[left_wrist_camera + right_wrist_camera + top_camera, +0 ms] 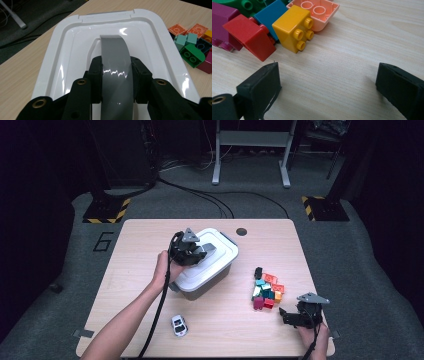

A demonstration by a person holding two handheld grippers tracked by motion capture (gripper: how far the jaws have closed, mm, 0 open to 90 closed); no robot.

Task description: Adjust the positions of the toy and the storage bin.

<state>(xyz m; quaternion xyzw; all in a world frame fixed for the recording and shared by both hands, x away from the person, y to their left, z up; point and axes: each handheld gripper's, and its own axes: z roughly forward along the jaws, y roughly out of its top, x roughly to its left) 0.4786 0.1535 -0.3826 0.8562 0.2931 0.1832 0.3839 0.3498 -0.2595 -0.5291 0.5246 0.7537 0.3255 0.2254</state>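
A white plastic box (200,282) with a white lid (75,45) stands at the middle of the table. Its grey handle (115,62) arches over the lid's centre. My left gripper (116,68) is shut on that handle, one black pad on each side; from above, the left gripper (202,251) sits on top of the box. A heap of coloured bricks (267,290) lies to the box's right. My right gripper (327,85) rests low over bare wood, open and empty. Just beyond it lie a yellow brick (293,28) and a red brick (249,35).
A small white toy car (179,325) stands near the front edge, left of centre. A black piece (258,271) lies at the far end of the brick heap. The table's back edge has a round cable hole (241,231). Cables and stand feet lie on the floor behind.
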